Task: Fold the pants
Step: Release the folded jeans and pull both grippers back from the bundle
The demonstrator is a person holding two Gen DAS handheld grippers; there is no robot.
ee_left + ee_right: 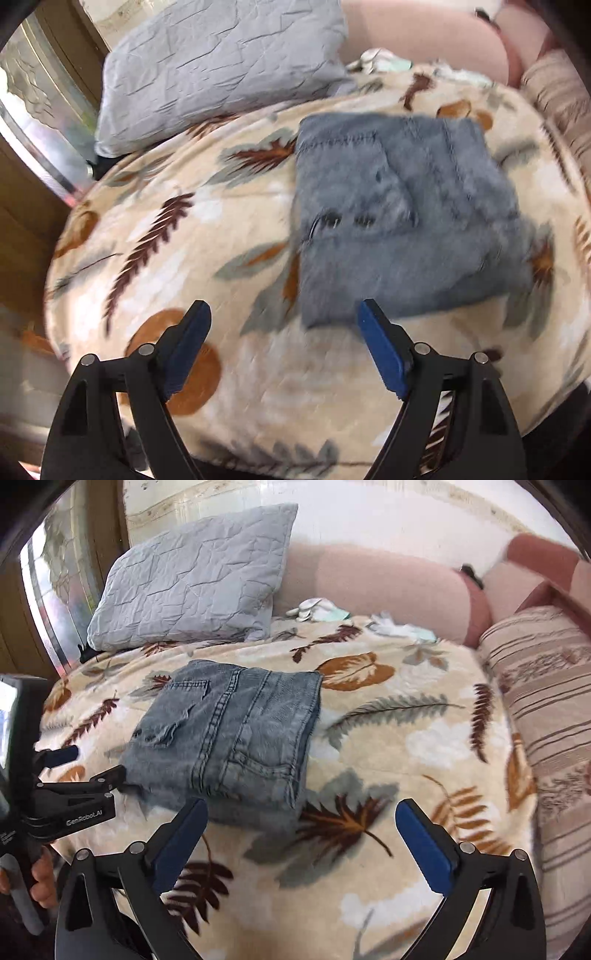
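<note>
Blue denim pants (229,734) lie folded into a thick square stack on the leaf-print blanket (388,716); they also show in the left wrist view (402,218), blurred. My left gripper (284,314) is open and empty, just in front of the stack's near edge. It also shows in the right wrist view (96,764) at the stack's left corner. My right gripper (301,808) is open and empty, just in front of the stack's near right corner, above the blanket.
A grey quilted pillow (192,579) leans at the back left. A pink bolster (373,583) runs along the wall. A striped cushion (546,701) is at the right. Small white and pale green cloths (321,609) lie at the back. A window (33,107) is at the left.
</note>
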